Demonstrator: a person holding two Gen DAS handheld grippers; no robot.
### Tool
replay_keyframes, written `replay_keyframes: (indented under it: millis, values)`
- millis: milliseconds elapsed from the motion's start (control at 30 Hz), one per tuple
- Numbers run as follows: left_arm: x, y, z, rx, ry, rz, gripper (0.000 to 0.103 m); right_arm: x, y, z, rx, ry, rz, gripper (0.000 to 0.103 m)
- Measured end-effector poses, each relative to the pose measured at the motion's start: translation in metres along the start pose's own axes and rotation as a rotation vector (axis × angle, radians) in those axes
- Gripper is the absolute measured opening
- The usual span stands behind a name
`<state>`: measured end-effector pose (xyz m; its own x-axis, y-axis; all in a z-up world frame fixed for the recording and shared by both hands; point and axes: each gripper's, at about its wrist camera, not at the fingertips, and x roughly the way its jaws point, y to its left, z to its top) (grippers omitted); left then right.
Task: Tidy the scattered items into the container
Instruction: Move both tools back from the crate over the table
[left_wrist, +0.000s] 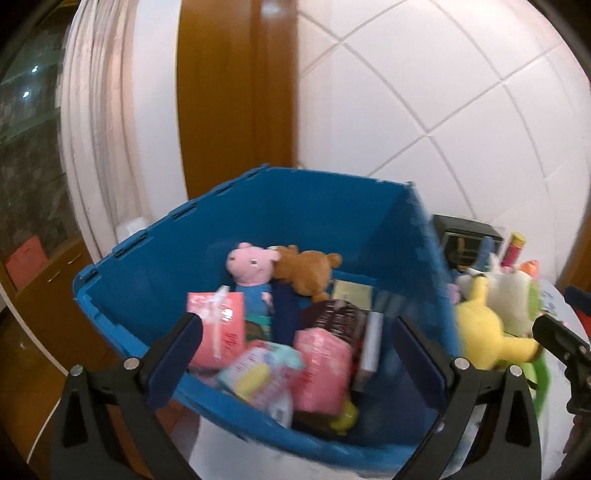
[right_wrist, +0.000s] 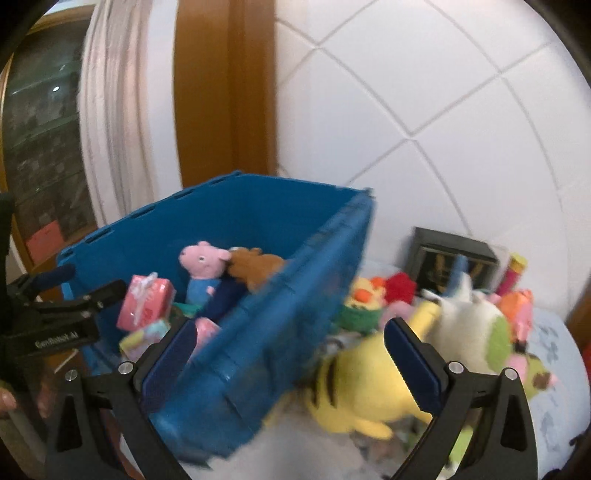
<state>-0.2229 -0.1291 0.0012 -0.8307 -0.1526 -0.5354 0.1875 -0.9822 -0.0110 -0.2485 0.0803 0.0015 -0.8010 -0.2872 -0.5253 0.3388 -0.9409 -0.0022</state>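
Note:
A blue plastic bin (left_wrist: 332, 206) (right_wrist: 280, 332) stands in front of me. It holds a pink pig plush (left_wrist: 249, 271) (right_wrist: 203, 264), a brown plush (left_wrist: 303, 267), pink packets (left_wrist: 218, 325) and boxes. My left gripper (left_wrist: 295, 354) is open and empty above the bin's near part. My right gripper (right_wrist: 288, 358) is open and empty, over the bin's right wall and a yellow striped plush (right_wrist: 354, 387) (left_wrist: 480, 332) that lies outside the bin. A white and green plush (right_wrist: 472, 339) lies beside the yellow one.
More plush toys (right_wrist: 373, 299), a dark framed box (right_wrist: 450, 258) and a red-yellow tube (right_wrist: 511, 273) lie right of the bin on a pale patterned cloth (right_wrist: 554, 369). A white tiled wall and a brown door frame (left_wrist: 236, 92) stand behind.

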Motion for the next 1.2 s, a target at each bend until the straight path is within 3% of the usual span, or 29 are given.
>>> replay_keyframes:
  millis: [267,567,867,1200]
  values:
    - [-0.069,-0.089,-0.050,0.043,-0.003,-0.065,0.103,-0.096,-0.087,-0.066,0.078,-0.006,-0.109,0.103]
    - [-0.141,-0.149,-0.121,0.065,0.051,-0.083,0.103,-0.186,-0.132,-0.148,0.104,0.029,-0.122,0.103]
    - [-0.183,-0.153,-0.150,0.089,0.064,-0.105,0.103,-0.226,-0.124,-0.182,0.119,0.061,-0.121,0.103]
    - [-0.188,-0.124,-0.149,0.098,0.080,-0.098,0.103,-0.233,-0.101,-0.178,0.136,0.058,-0.148,0.103]
